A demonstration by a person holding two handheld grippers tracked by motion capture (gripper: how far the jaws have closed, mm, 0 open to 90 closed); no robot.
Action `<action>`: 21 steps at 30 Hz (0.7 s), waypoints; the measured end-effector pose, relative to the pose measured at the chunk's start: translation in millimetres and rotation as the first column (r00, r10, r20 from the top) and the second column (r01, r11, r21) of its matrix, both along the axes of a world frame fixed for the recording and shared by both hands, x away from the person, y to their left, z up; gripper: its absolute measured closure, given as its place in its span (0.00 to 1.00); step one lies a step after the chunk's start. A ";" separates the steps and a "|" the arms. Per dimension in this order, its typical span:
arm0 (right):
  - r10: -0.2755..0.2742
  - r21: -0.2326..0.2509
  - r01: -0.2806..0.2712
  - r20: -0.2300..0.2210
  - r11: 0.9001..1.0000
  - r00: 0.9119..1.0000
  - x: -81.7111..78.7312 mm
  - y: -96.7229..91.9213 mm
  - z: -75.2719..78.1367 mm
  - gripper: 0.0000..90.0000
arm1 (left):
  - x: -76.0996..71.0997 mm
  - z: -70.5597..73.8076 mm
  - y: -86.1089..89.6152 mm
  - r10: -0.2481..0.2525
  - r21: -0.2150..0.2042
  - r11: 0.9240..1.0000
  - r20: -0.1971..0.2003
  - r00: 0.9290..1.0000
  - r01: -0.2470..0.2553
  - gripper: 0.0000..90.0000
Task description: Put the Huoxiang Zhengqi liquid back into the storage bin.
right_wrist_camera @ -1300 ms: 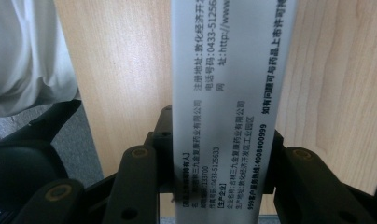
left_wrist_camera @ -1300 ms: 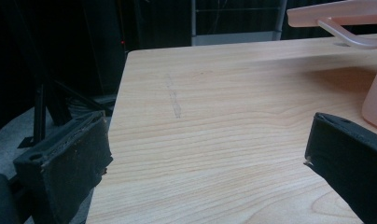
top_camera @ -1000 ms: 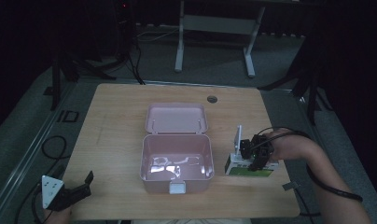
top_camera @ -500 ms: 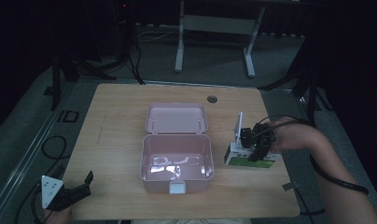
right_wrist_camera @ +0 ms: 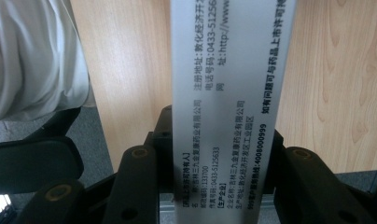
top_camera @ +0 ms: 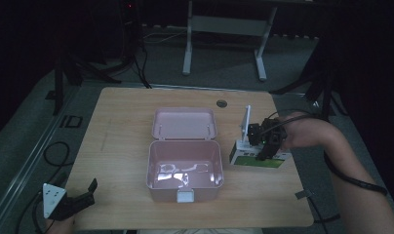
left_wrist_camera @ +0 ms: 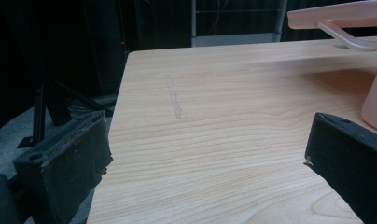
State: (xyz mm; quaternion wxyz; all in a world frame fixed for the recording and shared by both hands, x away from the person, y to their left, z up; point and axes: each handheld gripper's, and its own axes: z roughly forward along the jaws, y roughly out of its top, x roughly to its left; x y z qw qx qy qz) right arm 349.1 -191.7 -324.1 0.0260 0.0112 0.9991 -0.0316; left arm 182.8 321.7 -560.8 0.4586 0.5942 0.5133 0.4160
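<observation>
A white and green medicine box (top_camera: 259,157) hung pinched between the right gripper's (top_camera: 264,141) fingers above the counter (top_camera: 122,122), near its right edge and just right of an open pink case (top_camera: 184,168). Chinese print on the box's side (right_wrist_camera: 228,93) included "4008000999" and "0433-5125633". Bare wood lay open left of the case. At the front-left corner, the left gripper (top_camera: 68,202) rested, its 2 fingers spread, gripping nothing.
</observation>
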 end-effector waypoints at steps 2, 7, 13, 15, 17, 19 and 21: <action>-0.008 -0.001 0.008 0.003 1.000 1.000 0.7 3.6 2.6 0.69 | 0.0 -0.1 0.1 0.000 -0.001 1.000 0.000 1.000 0.000 0.00; -0.007 0.006 0.007 0.009 1.000 1.000 2.9 14.1 9.7 0.69 | 0.2 -0.2 -0.1 -0.001 0.001 1.000 -0.001 1.000 0.001 0.00; 0.014 0.022 -0.014 0.002 1.000 1.000 4.6 30.8 13.4 0.69 | 0.0 0.0 0.1 -0.001 -0.001 1.000 0.000 1.000 0.001 0.00; 0.024 0.029 -0.024 -0.008 0.999 1.000 5.6 38.8 11.8 0.69 | -0.1 0.0 0.2 -0.001 -0.001 1.000 0.001 1.000 0.001 0.00; 0.035 0.030 -0.035 -0.011 0.999 0.999 5.7 44.1 10.0 0.69 | -0.1 0.0 0.3 -0.002 -0.002 1.000 0.001 1.000 0.002 0.00; 0.037 0.027 -0.037 -0.019 0.999 0.999 5.2 49.8 8.1 0.69 | -0.1 -0.1 0.3 -0.002 -0.003 1.000 0.002 1.000 0.002 0.00; 0.047 0.023 -0.046 -0.020 0.999 0.999 4.3 55.9 6.4 0.69 | 0.0 -0.1 0.3 -0.003 -0.002 1.000 0.001 1.000 0.003 0.00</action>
